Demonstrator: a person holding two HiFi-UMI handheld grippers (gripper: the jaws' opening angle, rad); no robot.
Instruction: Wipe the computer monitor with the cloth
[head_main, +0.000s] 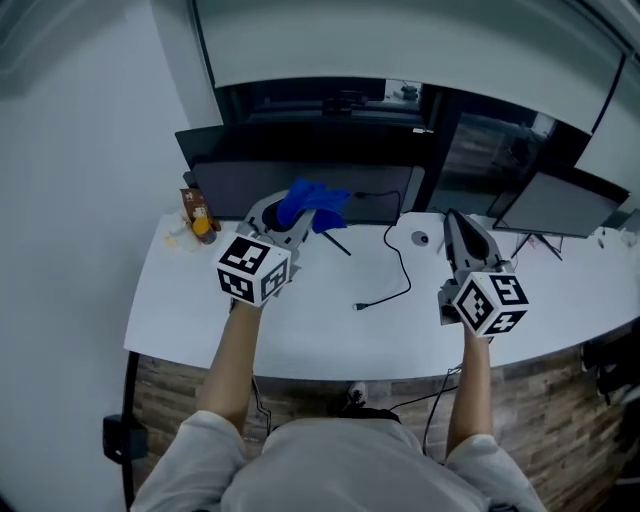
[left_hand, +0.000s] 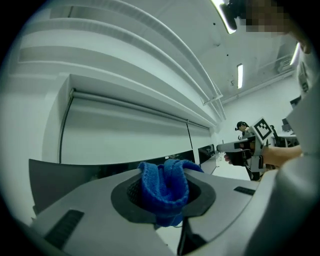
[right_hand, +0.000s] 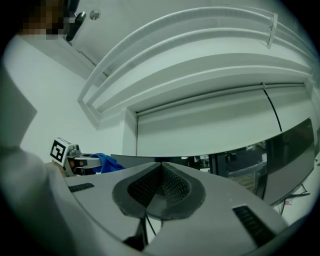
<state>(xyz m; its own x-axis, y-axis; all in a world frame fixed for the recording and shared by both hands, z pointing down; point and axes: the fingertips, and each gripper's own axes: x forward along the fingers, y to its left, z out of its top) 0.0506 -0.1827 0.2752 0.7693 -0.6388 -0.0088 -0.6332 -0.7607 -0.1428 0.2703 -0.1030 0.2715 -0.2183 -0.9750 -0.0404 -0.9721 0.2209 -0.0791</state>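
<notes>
The left gripper's (head_main: 288, 218) jaws pinch a bunched blue cloth (left_hand: 166, 186), which sits just in front of the monitor (head_main: 240, 186), near the middle of its dark screen. The right gripper's (right_hand: 161, 188) jaws are pressed together with nothing between them, off the monitor's right end, above the white desk (head_main: 320, 335). A black cable (head_main: 399, 272) lies on the desk in front of the monitor, between the two grippers.
</notes>
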